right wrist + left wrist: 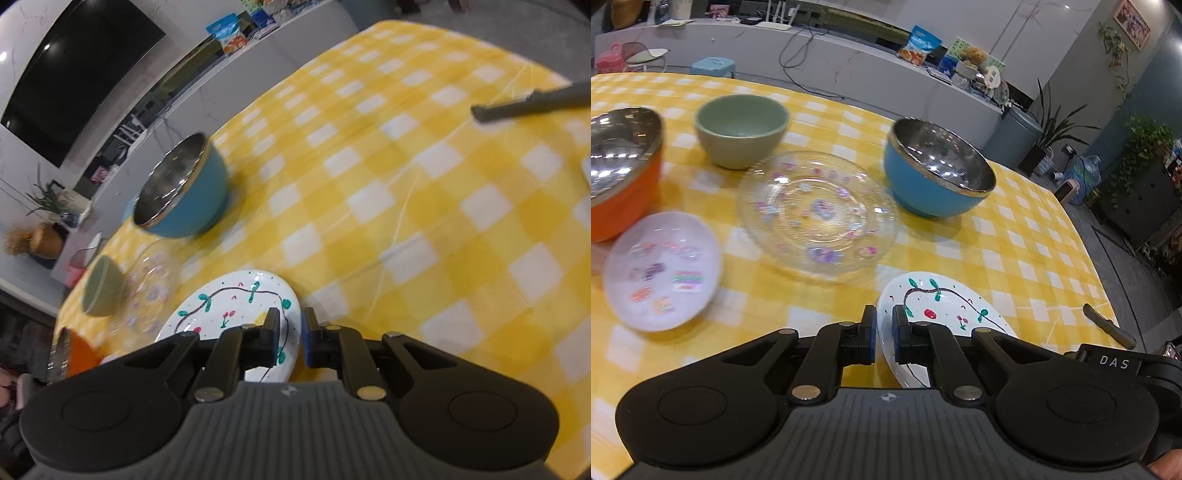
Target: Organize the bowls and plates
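My left gripper (884, 328) is shut on the near-left rim of a white plate painted with a vine and cherries (945, 306). My right gripper (291, 332) is shut on the same plate's rim (236, 299) at its other side. On the yellow checked table (1015, 240) sit a clear glass plate with flowers (818, 214), a small white dish with coloured marks (661, 269), a green bowl (740, 129), a blue steel-lined bowl (938, 166) and an orange steel-lined bowl (620, 170). The blue bowl (183, 188) and green bowl (101, 291) show in the right wrist view too.
A dark stick-like tool (1110, 326) lies near the table's right edge; it also shows in the right wrist view (532, 101). A white counter (812, 48) with snack bags stands behind the table. Plants and cabinets stand to the right.
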The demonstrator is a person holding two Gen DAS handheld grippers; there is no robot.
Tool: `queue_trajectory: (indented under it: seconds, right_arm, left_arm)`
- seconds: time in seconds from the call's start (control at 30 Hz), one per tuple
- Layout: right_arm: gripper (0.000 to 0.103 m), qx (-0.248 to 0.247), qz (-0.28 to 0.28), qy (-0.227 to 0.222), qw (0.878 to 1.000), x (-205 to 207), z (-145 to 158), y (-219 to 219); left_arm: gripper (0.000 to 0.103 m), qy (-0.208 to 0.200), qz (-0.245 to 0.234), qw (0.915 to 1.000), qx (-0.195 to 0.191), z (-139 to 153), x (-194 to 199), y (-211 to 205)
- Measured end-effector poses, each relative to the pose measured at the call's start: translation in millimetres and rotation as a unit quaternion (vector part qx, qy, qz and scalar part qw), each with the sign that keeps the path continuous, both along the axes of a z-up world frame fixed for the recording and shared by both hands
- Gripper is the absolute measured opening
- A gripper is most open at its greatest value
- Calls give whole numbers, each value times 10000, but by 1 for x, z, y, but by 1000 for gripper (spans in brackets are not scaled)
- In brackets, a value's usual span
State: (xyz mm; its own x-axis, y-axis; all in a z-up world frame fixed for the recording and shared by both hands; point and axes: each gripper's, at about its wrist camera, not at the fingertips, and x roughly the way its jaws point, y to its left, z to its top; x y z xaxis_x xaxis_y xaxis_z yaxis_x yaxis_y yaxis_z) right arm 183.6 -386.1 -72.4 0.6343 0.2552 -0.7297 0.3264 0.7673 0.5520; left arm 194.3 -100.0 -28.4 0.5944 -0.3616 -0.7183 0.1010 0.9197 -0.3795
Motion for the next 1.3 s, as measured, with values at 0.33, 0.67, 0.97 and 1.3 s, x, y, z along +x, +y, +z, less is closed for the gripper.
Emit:
queue_trajectory:
  seconds: [0.33,0.67,0.97,1.3]
  right_arm:
    - [11,13,866,-104,9962,-13,16,57]
    - [11,295,1608,-269,9862,-28,15,120]
    - [11,317,1951,-221,9800,-20,-2,159]
    - [11,102,2233,-155,9746,-17,-10,176]
  left_arm:
    - [9,9,566,9984,-31,14,-38,61]
    - [9,172,1165,9930,-40,21,-66,129]
    - [9,431,1474,9881,-52,5,-72,164]
    - [11,623,1688,9836,-118,-7,-76,177]
